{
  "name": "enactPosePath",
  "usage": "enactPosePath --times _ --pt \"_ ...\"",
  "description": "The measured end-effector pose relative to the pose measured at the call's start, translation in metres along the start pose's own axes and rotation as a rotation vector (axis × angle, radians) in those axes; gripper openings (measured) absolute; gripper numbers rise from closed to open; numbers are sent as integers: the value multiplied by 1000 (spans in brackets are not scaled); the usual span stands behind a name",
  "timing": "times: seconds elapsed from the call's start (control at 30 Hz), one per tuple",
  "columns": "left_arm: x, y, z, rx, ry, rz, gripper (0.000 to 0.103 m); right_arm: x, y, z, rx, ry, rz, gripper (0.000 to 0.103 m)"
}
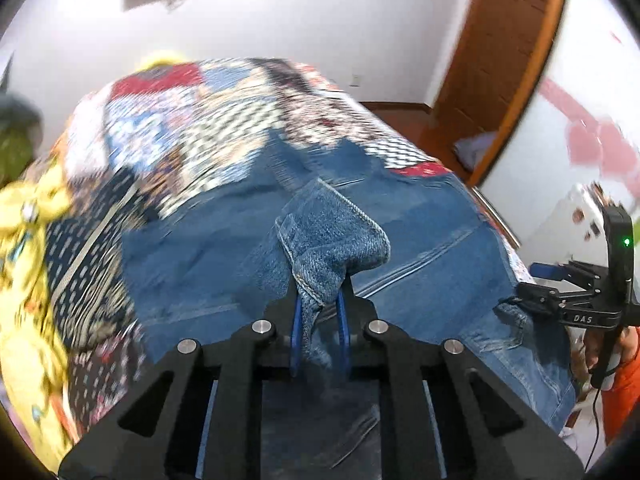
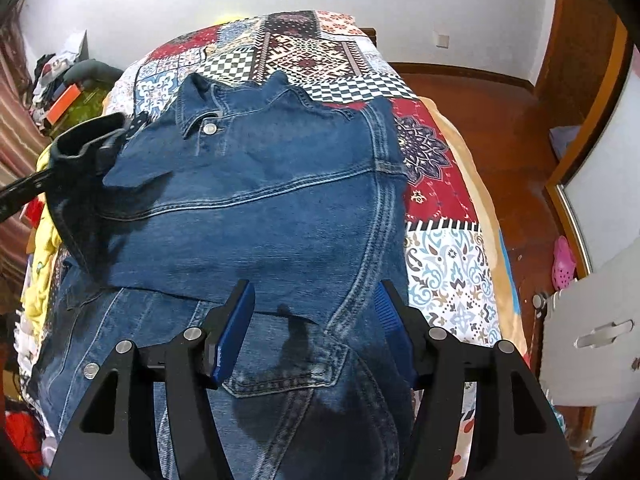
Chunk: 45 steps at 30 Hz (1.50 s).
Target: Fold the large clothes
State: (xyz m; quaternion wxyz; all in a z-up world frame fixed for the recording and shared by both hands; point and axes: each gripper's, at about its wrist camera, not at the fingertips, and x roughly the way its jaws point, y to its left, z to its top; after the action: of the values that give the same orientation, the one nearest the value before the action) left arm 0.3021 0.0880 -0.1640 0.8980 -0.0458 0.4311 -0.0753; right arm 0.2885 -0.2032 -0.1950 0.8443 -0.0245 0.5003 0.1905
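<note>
A blue denim jacket (image 2: 260,200) lies spread on the patchwork bedspread (image 2: 440,220), partly folded over itself, collar at the far end. My left gripper (image 1: 320,300) is shut on a bunched fold of the denim jacket (image 1: 332,236) and holds it lifted above the rest. It shows in the right wrist view (image 2: 108,148) at the jacket's left edge. My right gripper (image 2: 316,304) is open, its blue pads either side of the jacket's near edge, just above the cloth. It shows in the left wrist view (image 1: 536,280) at the jacket's right edge.
Yellow clothes (image 1: 28,260) lie heaped at the bed's left side. A wooden floor (image 2: 500,120) and wooden door frame (image 1: 500,60) are to the right. A pink shoe (image 2: 564,262) lies on the floor. Clutter (image 2: 56,88) sits at the far left.
</note>
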Motion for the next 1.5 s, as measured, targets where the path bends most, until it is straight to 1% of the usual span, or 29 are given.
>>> enactPosePath --times 0.1,0.17,0.27,0.3,0.33,0.43,0.5,0.57,0.67,0.8,0.87,0.93,1.03,1.13,1.33,1.47,1.5 --pt "-7 28 -22 -52 22 27 15 1 4 0 -8 1 3 58" --pt "-9 45 -40 -95 52 22 15 2 7 1 -10 3 1 58" --pt "-6 67 -70 -152 107 40 17 4 9 1 -9 10 2 59" --pt "-5 72 -81 -166 128 57 22 5 10 1 -9 12 1 58" --pt "-3 78 -93 -182 151 69 31 5 10 1 -9 14 1 59" --pt "1 93 -120 -222 196 115 45 7 11 2 -8 20 1 59" --pt "0 102 -134 -247 219 131 47 7 11 2 -8 23 1 59" --pt "-6 112 -141 -274 221 131 49 8 10 5 -7 21 -3 59" --pt "-21 126 -133 -286 187 172 50 7 6 11 -2 11 -9 59" --pt "-39 137 -105 -285 104 192 63 3 -2 25 6 -20 -20 59" --pt "-42 142 -85 -277 66 195 65 2 -6 34 11 -40 -28 60" --pt "-39 148 -67 -275 46 187 66 1 -11 45 15 -63 -41 67" --pt "-22 162 -42 -286 34 159 68 6 -19 60 16 -93 -58 69" --pt "2 174 -26 -316 49 129 68 20 -33 76 43 -85 -61 69" --pt "59 198 -14 -405 103 32 68 69 -67 101 152 -21 5 69" --pt "93 214 -9 -468 126 -45 68 100 -78 110 197 20 47 69" --pt "98 216 -8 -477 124 -62 66 107 -79 112 204 33 62 69"
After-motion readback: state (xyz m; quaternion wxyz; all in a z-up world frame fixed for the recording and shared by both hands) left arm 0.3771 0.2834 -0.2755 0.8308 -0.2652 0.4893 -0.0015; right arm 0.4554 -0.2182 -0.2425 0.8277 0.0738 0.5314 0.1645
